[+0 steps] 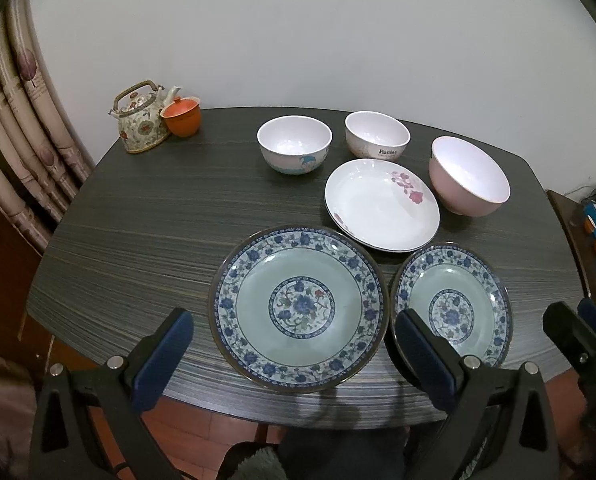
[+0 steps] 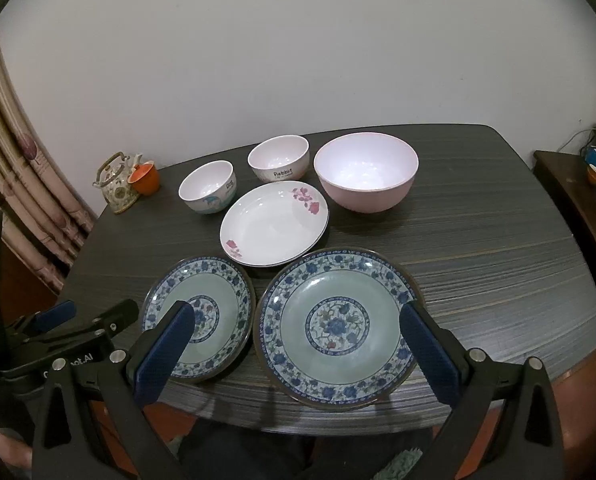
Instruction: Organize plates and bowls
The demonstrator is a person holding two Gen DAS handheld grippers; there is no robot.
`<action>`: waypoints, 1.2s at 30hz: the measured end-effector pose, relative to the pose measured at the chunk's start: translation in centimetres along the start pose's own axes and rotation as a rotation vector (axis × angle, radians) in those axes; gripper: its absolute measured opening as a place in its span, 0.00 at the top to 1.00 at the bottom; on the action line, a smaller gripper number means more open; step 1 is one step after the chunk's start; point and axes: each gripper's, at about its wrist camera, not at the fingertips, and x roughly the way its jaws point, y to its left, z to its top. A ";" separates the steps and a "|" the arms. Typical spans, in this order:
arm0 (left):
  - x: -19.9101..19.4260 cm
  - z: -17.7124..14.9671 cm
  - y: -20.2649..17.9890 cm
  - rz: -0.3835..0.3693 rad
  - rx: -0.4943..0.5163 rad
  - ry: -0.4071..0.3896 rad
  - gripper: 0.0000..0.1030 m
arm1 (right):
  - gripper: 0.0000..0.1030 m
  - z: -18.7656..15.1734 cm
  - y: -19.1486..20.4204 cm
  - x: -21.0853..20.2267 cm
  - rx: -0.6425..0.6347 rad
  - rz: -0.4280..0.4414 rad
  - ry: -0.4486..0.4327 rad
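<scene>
Two blue-patterned plates sit at the table's near edge. My open left gripper [image 1: 294,332] hovers over the left plate [image 1: 298,308]. My open right gripper [image 2: 298,332] hovers over the right plate [image 2: 337,324], also seen in the left wrist view [image 1: 453,304]. Behind them lies a white plate with pink flowers [image 1: 381,204] [image 2: 274,224]. Further back stand a white bowl with a blue picture [image 1: 294,144] [image 2: 208,192], a "Rabbit" bowl [image 1: 377,136] [image 2: 278,158] and a larger pink bowl [image 1: 469,176] [image 2: 365,172]. Both grippers are empty.
A floral teapot [image 1: 140,118] and an orange lidded cup [image 1: 182,116] stand at the dark table's [image 1: 138,220] far left corner by the curtain [image 1: 30,128]. A low shelf [image 2: 577,192] with small items is to the right. The wall is behind.
</scene>
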 end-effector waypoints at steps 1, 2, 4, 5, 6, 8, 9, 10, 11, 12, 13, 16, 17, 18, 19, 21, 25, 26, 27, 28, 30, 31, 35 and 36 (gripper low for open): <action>0.0 0.0 0.0 0.006 0.003 0.006 0.00 | 0.01 0.1 0.0 -0.1 -0.002 -0.001 -0.004; 0.1 0.0 0.0 0.006 0.001 0.008 0.00 | 0.01 0.1 0.0 -0.1 -0.003 0.000 -0.007; 0.2 0.0 0.0 0.010 0.003 0.006 0.00 | 0.01 0.0 0.1 -0.1 -0.004 -0.001 -0.009; 0.2 0.0 0.0 0.010 0.003 0.006 0.00 | 0.01 0.0 0.1 -0.1 -0.004 -0.002 -0.009; 0.2 -0.1 0.1 0.010 0.001 0.006 0.00 | 0.01 0.0 0.2 0.0 -0.005 -0.002 -0.008; 0.3 -0.1 0.1 0.009 0.000 0.004 0.00 | 0.01 -0.1 0.1 0.0 -0.004 -0.001 -0.005; 0.4 -0.2 0.1 0.009 -0.001 0.005 0.00 | 0.01 -0.1 0.1 0.0 -0.004 -0.002 -0.002; 0.4 -0.2 0.2 0.007 -0.003 0.000 0.00 | 0.01 -0.1 0.1 0.1 -0.005 -0.001 0.000; 0.5 -0.2 0.2 0.007 -0.006 -0.001 0.00 | 0.01 -0.2 0.2 0.1 -0.006 -0.001 0.001; 0.5 -0.2 0.3 0.002 -0.009 -0.011 0.00 | 0.01 -0.2 0.2 0.1 -0.006 -0.001 0.002; 0.5 -0.3 0.3 0.003 -0.009 -0.015 0.00 | 0.01 -0.3 0.2 0.1 -0.006 -0.002 0.003; 0.6 -0.3 0.5 0.004 -0.012 -0.019 0.00 | 0.01 -0.3 0.2 0.1 -0.008 -0.003 0.005; 0.7 -0.3 0.5 0.005 -0.012 -0.017 0.00 | 0.01 -0.3 0.2 0.1 -0.007 -0.002 0.006; 0.7 -0.4 0.6 0.004 -0.015 -0.020 0.00 | 0.01 -0.3 0.3 0.1 -0.008 -0.002 0.006; 0.8 -0.4 0.6 0.001 -0.020 -0.024 0.00 | 0.01 -0.3 0.3 0.1 -0.008 -0.002 0.008; 0.9 -0.5 0.7 0.005 -0.019 -0.025 0.00 | 0.01 -0.4 0.2 0.2 -0.007 -0.001 0.011; 0.9 -0.6 0.9 0.006 -0.021 -0.029 0.00 | 0.01 -0.6 0.3 0.2 -0.009 -0.002 0.014; 0.9 -0.6 0.9 0.004 -0.024 -0.034 0.00 | 0.01 -0.7 0.3 0.2 -0.009 -0.002 0.015; 0.9 -0.6 1.0 0.004 -0.024 -0.033 0.00 | 0.01 -0.7 0.3 0.3 -0.009 -0.001 0.016; 1.0 -0.6 1.0 0.002 -0.028 -0.042 0.00 | 0.01 -0.7 0.4 0.3 -0.009 0.000 0.018; 1.1 -0.6 1.0 -0.003 -0.034 -0.030 0.00 | 0.01 -0.7 0.4 0.4 -0.012 0.000 0.020; 1.1 -0.6 1.1 -0.002 -0.034 -0.029 0.00 | 0.01 -0.8 0.5 0.4 -0.013 0.000 0.021; 1.4 -0.6 1.1 -0.007 -0.038 0.016 0.00 | 0.01 -0.9 0.6 0.6 -0.015 0.000 0.028; 1.5 -0.7 1.1 -0.006 -0.038 0.016 0.00 | 0.01 -1.0 0.7 0.6 -0.015 0.001 0.029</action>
